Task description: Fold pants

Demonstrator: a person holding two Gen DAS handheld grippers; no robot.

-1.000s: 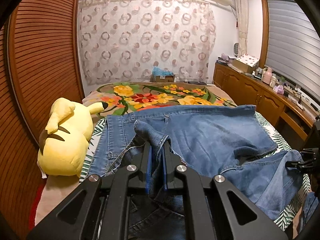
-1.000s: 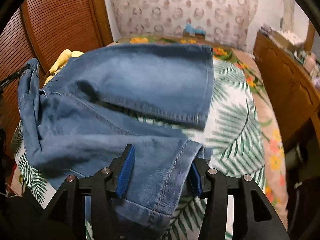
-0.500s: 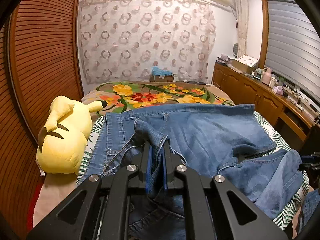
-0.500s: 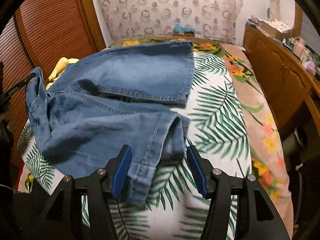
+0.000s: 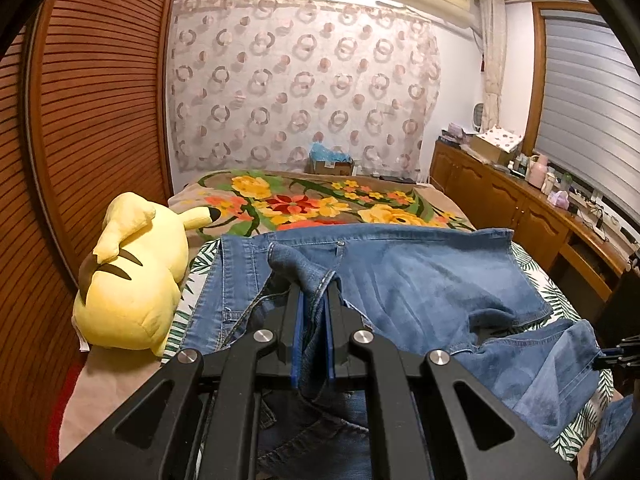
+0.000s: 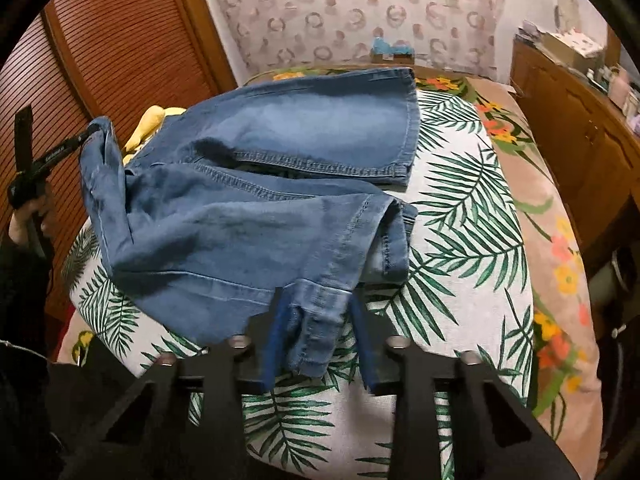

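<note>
Blue denim pants (image 6: 300, 128) lie across the bed, one leg flat at the back and the other crumpled in front. My left gripper (image 5: 314, 296) is shut on a raised fold of the waistband (image 5: 296, 264), and it also shows at the left edge of the right wrist view as the left gripper (image 6: 86, 134) lifting that corner. My right gripper (image 6: 320, 320) has the front leg's hem (image 6: 320, 312) bunched between its blue pads, and its jaws are closing on it. In the left wrist view the pants (image 5: 420, 280) spread to the right.
A yellow plush toy (image 5: 132, 280) lies at the bed's left side against a slatted wooden wall (image 5: 80, 120). Wooden cabinets (image 5: 500, 200) with clutter run along the right. The leaf-print sheet (image 6: 460, 220) is bare to the right of the pants. A cardboard box (image 5: 332, 164) sits beyond the bed.
My right gripper drew back along the front leg to its hem and its jaws narrowed around it. The left gripper kept still, holding the waistband.
</note>
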